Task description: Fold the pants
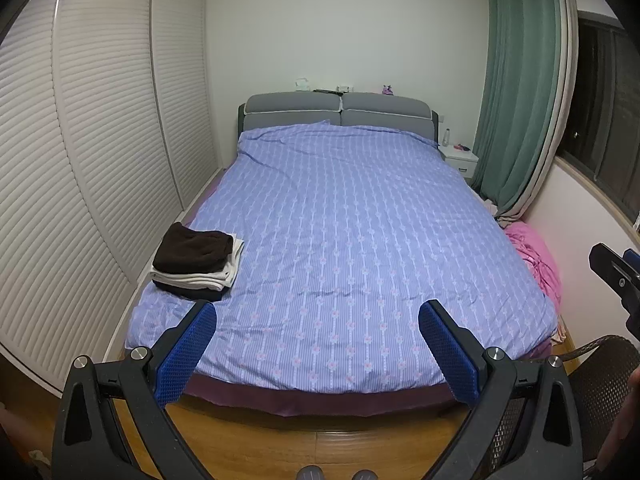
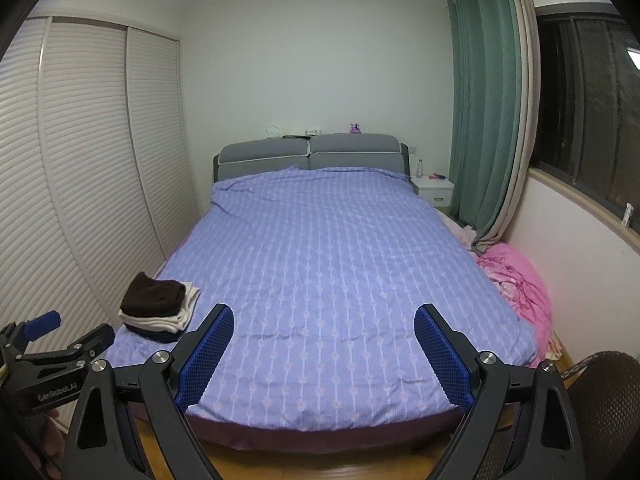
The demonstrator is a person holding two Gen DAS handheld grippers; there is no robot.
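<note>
Ahead-left of left tool (image 1: 318,320): folded pants (image 1: 194,252).

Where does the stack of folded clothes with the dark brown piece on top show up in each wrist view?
Left wrist: the folded stack lies left of center, on the bed's near left corner, above the left gripper.
Right wrist: the stack sits at lower left, same corner.
Shared landmark: grey headboard.

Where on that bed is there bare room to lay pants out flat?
Most of the blue bedspread lies bare, from the grey headboard down to the foot edge. The near left corner is taken by a stack of folded clothes. A pink heap crowds the right side, beside the bed.
</note>
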